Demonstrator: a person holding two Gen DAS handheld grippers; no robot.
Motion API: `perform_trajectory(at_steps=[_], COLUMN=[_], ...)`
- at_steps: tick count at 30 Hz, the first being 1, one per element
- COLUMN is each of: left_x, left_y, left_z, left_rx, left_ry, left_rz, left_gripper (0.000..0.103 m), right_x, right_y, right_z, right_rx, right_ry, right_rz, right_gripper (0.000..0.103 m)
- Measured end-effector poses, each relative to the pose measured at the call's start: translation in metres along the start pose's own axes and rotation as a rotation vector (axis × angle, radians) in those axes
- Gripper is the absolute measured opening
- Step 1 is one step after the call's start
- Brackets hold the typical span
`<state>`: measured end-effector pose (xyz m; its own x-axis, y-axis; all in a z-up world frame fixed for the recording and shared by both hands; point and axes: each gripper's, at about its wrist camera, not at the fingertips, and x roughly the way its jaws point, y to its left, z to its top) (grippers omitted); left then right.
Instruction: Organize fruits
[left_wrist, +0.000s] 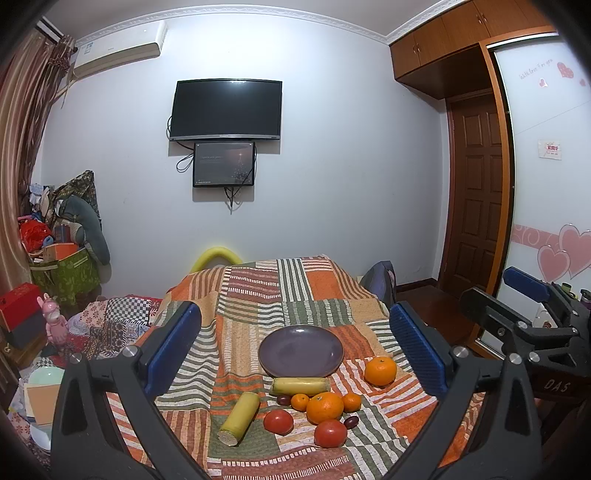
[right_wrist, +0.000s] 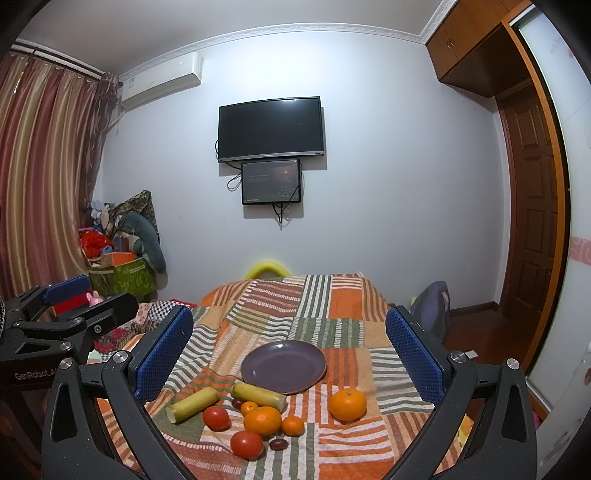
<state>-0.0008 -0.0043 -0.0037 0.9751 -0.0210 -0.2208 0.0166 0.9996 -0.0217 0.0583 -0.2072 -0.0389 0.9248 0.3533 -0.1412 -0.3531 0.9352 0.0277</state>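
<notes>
An empty purple plate (left_wrist: 301, 350) (right_wrist: 283, 366) lies on the patchwork cloth. In front of it lie two yellow cut stalk pieces (left_wrist: 240, 417) (left_wrist: 300, 386), two tomatoes (left_wrist: 278, 421) (left_wrist: 330, 433), a large orange (left_wrist: 325, 407), small tangerines (left_wrist: 299, 401) (left_wrist: 351, 401) and dark dates (left_wrist: 351, 421). Another orange (left_wrist: 380, 370) (right_wrist: 347, 404) sits apart at the right. My left gripper (left_wrist: 295, 350) is open and empty above the near edge. My right gripper (right_wrist: 288, 354) is open and empty beside it; it also shows in the left wrist view (left_wrist: 526, 291).
The cloth-covered table (left_wrist: 258, 295) drops off at the left, right and far edges. A cluttered floor with boxes and a pink toy (left_wrist: 53, 325) lies left. A backpack (right_wrist: 432, 310) and a wooden door (left_wrist: 476, 192) stand right. A TV (left_wrist: 226, 109) hangs on the far wall.
</notes>
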Motion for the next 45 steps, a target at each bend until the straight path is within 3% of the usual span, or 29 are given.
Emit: perform_trajectory(at_steps=[6,15,21,26,31,40,45], left_x=[0.014,0.067,0.099,0.123,0.152,0.182,0.196], left_y=[0.003,0.032,0.051,0.07,0.085,0.103,0.102], left_z=[-0.005,-0.038,-0.068,-0.094,-0.12,-0.155,-0.165], left_rx=[-0.012,-0.066,-0.055,-0.088,-0.073,-0.07,-0.04], left_ry=[0.042,0.254,0.365,0.444,0.564,0.651,0.675], left_rz=[-0.009,-0.032,0.021,0.013,0.074,0.086,0.076], left_gripper=[0.103,0.103,0.103,0.103,0.103,0.103,0.1], right_x=[0.006,0.035,0.068,0.096,0.123,0.157,0.172], right_y=[0.003,0.005,0.005,0.002,-0.002,0.0,0.008], right_z=[-0.001,-0.017,-0.041,-0.062,-0.085,-0.121,-0.136], right_rx=[-0.005,-0.032,-0.037,-0.042,-0.015,-0.023,-0.079], right_ry=[0.014,0.095,0.219,0.324,0.447,0.59,0.618], right_rz=[0.001,0.013,0.045,0.055,0.092,0.146,0.161], right_gripper=[0.103,0.103,0.103,0.103,0.103,0.103,0.102])
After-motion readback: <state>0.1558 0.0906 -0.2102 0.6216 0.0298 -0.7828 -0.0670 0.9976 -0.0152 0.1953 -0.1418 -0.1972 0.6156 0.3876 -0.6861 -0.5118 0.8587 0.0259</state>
